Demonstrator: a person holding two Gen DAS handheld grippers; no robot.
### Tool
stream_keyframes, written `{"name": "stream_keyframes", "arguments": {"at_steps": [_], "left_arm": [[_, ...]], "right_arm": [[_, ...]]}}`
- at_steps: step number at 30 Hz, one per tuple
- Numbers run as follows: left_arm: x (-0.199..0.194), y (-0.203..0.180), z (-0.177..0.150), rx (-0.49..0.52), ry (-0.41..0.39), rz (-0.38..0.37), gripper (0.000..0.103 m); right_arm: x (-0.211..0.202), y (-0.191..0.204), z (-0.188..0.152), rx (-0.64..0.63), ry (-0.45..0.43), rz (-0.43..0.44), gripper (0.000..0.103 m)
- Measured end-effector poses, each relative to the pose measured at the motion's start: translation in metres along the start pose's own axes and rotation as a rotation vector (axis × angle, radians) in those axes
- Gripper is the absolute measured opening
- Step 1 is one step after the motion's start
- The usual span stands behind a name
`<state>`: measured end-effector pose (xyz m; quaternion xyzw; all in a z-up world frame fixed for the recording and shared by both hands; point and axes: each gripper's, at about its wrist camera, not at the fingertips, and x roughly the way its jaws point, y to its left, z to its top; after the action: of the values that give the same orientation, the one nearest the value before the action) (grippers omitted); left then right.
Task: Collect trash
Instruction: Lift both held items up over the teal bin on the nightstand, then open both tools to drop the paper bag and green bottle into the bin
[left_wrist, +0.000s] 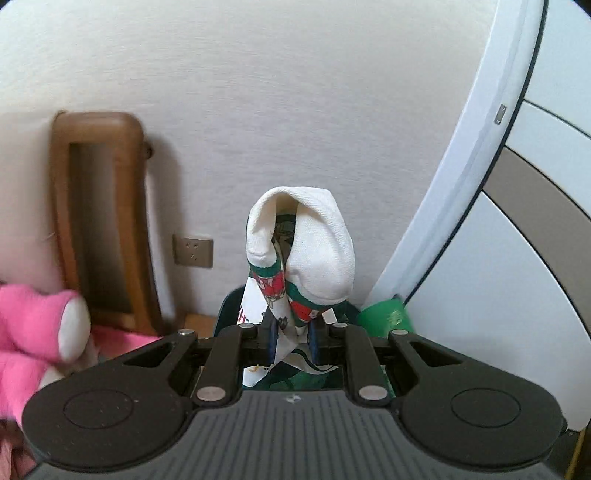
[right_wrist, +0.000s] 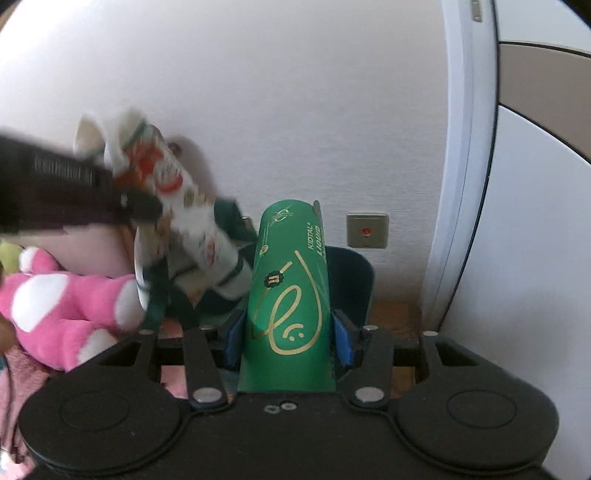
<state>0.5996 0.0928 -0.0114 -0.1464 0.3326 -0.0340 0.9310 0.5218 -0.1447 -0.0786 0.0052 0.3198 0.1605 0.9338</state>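
Note:
My left gripper (left_wrist: 292, 338) is shut on a crumpled white paper wrapper (left_wrist: 301, 247) with red and green print, held upright before the wall. The wrapper also shows blurred in the right wrist view (right_wrist: 184, 199), with the left gripper (right_wrist: 142, 206) at the left. My right gripper (right_wrist: 288, 338) is shut on a green carton (right_wrist: 290, 295) with gold lettering, held upright. The carton's edge shows in the left wrist view (left_wrist: 386, 315). A dark bin (right_wrist: 351, 280) sits below and behind both items; its rim shows in the left wrist view (left_wrist: 227, 306).
A pink and white plush toy (right_wrist: 62, 310) lies at the left on pink cloth, also in the left wrist view (left_wrist: 33, 325). A wooden chair back (left_wrist: 99, 214) leans by the white wall. A wall socket (left_wrist: 193, 251), a switch plate (right_wrist: 367, 230) and a white door (right_wrist: 517, 221) at the right.

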Motion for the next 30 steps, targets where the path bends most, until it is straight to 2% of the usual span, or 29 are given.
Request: {"name": "stream_keyframes", "arguments": {"at_steps": [5,13,23,28,30], "left_arm": [[0.062,-0.012,0.001,0.060,0.074,0.049,0.016],[0.143,-0.011,-0.036,0.113,0.253,0.113,0.016],[0.186,-0.005,-0.079,0.141,0.457,0.112,0.017],[0.197,0.002,-0.090,0.129,0.487,0.112,0.019],[0.198,0.005,-0.093,0.116,0.492,0.100,0.025]], "right_arm": [[0.046,-0.003,0.010,-0.024,0.082,-0.024,0.047],[0.115,-0.001,-0.004,-0.099,0.233,-0.049,0.047],[0.156,0.006,-0.017,-0.210,0.347,-0.063,0.047],[0.163,0.003,-0.020,-0.219,0.371,-0.052,0.047],[0.167,0.000,-0.022,-0.220,0.367,-0.048,0.046]]}}
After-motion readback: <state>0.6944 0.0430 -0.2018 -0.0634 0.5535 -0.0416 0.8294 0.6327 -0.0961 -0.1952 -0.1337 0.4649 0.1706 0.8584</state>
